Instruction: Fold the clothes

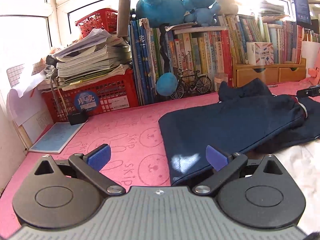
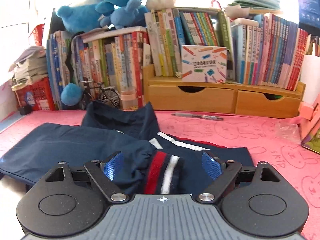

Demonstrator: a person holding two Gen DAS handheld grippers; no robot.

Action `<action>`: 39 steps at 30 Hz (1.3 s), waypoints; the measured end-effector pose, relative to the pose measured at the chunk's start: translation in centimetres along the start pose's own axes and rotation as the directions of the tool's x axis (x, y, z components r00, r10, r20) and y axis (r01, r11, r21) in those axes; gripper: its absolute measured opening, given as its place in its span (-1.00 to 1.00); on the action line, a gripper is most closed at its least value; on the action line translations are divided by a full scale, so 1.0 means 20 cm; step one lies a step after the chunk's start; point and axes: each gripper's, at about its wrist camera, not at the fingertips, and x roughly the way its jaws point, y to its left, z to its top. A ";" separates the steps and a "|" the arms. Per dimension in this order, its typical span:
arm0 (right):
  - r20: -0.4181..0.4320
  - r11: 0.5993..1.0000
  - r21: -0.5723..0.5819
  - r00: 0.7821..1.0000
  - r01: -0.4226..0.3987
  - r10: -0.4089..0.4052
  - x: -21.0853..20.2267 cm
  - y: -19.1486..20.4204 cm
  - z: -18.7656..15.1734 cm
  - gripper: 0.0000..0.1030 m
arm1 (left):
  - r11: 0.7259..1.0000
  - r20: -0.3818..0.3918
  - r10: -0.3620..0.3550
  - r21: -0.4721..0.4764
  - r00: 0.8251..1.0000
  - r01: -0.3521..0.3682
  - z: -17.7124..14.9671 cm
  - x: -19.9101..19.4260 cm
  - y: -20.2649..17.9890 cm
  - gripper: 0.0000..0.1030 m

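A navy jacket [image 1: 230, 124] lies partly folded on the pink mat [image 1: 124, 128]. My left gripper [image 1: 158, 157] is open and empty, low over the mat at the jacket's left hem corner. In the right wrist view the jacket [image 2: 80, 144] spreads to the left, its collar [image 2: 124, 120] standing up at the back. Its striped red, white and navy cuff [image 2: 162, 172] lies between the open fingers of my right gripper [image 2: 162, 167]. The jaws stand wide apart and grip nothing.
Books fill the back wall [image 2: 120, 66] with plush toys [image 2: 104, 6] on top. A red crate [image 1: 90, 98] with papers stands at the left, wooden drawers [image 2: 220, 98] at the right. A pen [image 2: 198, 116], a model bicycle [image 1: 190, 84] and a blue booklet [image 1: 56, 138] lie on the mat.
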 end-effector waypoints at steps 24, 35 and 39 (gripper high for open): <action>-0.067 0.987 -0.088 0.990 -0.134 0.128 -0.37 -0.07 -0.24 1.00 | 0.991 -0.029 -0.132 0.009 0.991 0.132 -0.05 -0.03 -0.39 0.99; -0.143 0.974 -0.216 0.989 -0.062 0.032 -0.66 0.16 -0.56 1.00 | 0.985 -0.205 -0.170 -0.056 0.964 0.161 -0.22 -0.12 -0.74 1.00; -0.154 0.973 -0.204 0.985 -0.108 0.077 -0.74 0.24 -0.65 1.00 | 0.990 -0.200 -0.139 -0.057 0.970 0.130 -0.26 -0.20 -0.76 1.00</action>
